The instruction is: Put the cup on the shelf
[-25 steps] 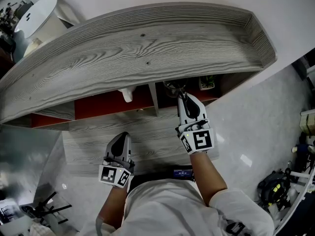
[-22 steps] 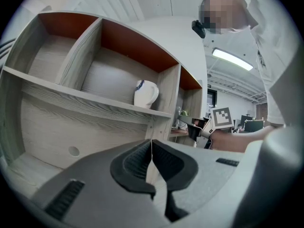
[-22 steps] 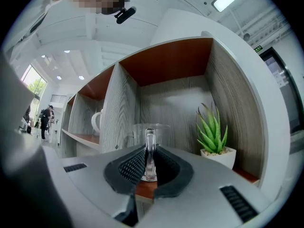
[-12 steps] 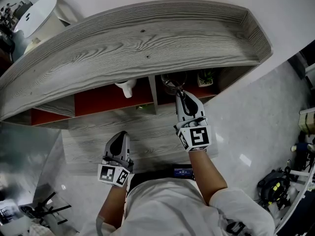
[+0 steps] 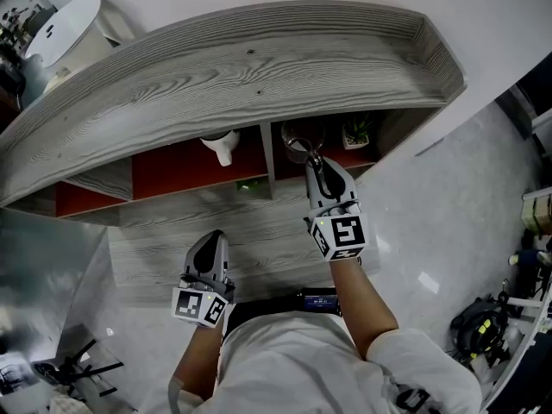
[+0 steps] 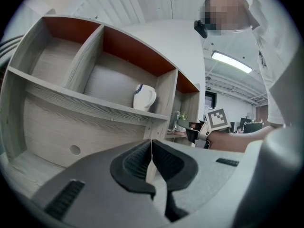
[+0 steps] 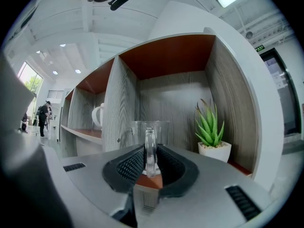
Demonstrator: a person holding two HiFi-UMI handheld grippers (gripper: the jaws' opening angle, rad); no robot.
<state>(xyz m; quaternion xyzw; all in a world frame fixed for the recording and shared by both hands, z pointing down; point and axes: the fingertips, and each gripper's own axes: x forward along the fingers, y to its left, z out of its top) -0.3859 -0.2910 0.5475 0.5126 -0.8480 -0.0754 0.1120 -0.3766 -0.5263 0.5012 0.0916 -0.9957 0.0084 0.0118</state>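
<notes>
A clear glass cup (image 7: 150, 132) stands upright on the floor of the shelf's right compartment (image 7: 185, 99), seen from above under the shelf top as the cup (image 5: 297, 141). My right gripper (image 5: 309, 158) reaches level into that compartment. Its jaws (image 7: 150, 163) sit on either side of the cup's handle and have just been opening slightly; the pads still look to be against the handle. My left gripper (image 5: 213, 238) hangs back in front of the lower shelf board, and its jaws (image 6: 151, 158) are shut with nothing in them.
A small potted plant (image 7: 211, 127) stands right of the cup in the same compartment. A white jug (image 6: 144, 97) sits in the compartment to the left, behind a wooden divider (image 7: 118, 113). The grey wooden shelf top (image 5: 216, 84) overhangs both grippers.
The head view has tipped, so more of the compartments shows under the shelf top. The right gripper stays at the cup's handle and the left gripper has barely moved.
</notes>
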